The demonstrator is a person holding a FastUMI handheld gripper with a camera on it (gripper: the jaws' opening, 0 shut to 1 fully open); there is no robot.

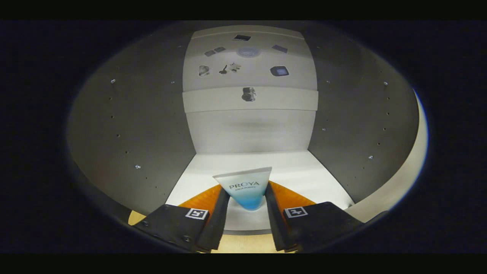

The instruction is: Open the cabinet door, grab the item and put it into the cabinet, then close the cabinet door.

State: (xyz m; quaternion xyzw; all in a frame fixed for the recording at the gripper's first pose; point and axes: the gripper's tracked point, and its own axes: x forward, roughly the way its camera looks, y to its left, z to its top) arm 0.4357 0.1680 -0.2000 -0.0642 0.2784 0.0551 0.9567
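Dim side walls, brighter back panel and floor; strong fisheye bending at edges; soft focus.

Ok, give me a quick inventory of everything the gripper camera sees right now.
Tube: one, white fading to blue at its lower end, standing between the gripper's fingers, over the front of the cabinet floor.
Cabinet floor: one, white, beyond the fingers.
Side walls: two, grey with small holes and studs, either side of the floor.
Back panel: one, pale, beyond the tube.
Shelf edge: one, pale strip across the back, above the floor.
Stickers: several small dark shapes on the panel above the shelf edge.
Gripper: one, both fingers pressed on the tube's sides.
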